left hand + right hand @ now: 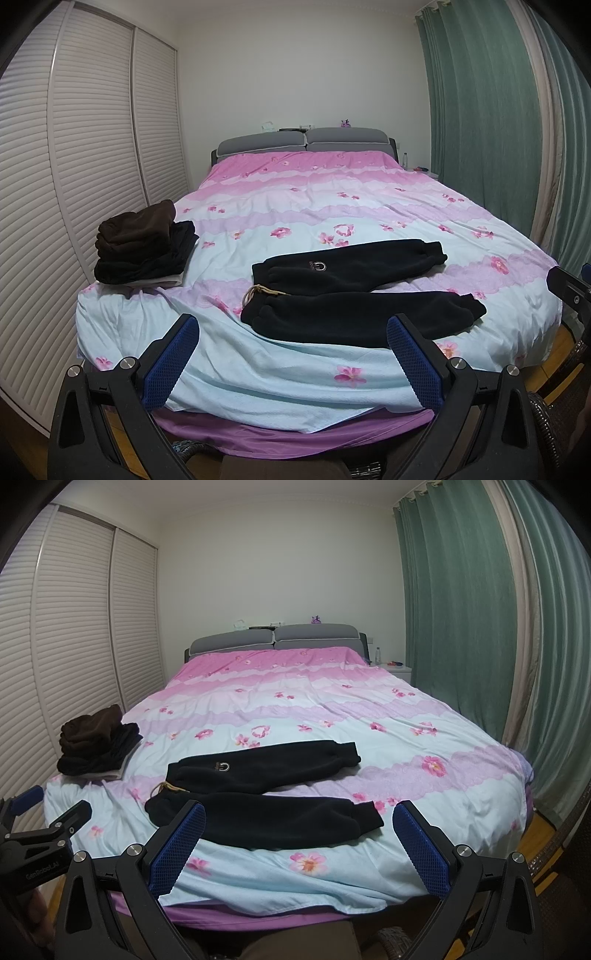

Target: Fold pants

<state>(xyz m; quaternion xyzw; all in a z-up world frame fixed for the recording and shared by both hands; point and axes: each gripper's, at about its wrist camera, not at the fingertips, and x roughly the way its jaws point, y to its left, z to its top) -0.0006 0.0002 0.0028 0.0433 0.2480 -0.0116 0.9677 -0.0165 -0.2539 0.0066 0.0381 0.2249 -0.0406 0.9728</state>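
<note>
Black fleece pants point(354, 291) point(258, 794) lie spread flat on the bed, waistband to the left with a tan drawstring point(260, 291), both legs pointing right and slightly apart. My left gripper point(293, 325) hovers open in front of the bed's foot edge, short of the near leg, with nothing between its blue pads. My right gripper point(299, 812) is likewise open and empty, held before the foot edge near the lower leg's cuff. In the right wrist view the left gripper point(48, 812) shows at the left border.
A stack of folded dark clothes point(142, 243) point(98, 740) sits at the bed's left edge. The floral quilt point(332, 199) covers the bed. Slatted wardrobe doors point(74, 147) stand left, green curtains point(491, 122) right, a nightstand point(397, 668) with a bottle beyond.
</note>
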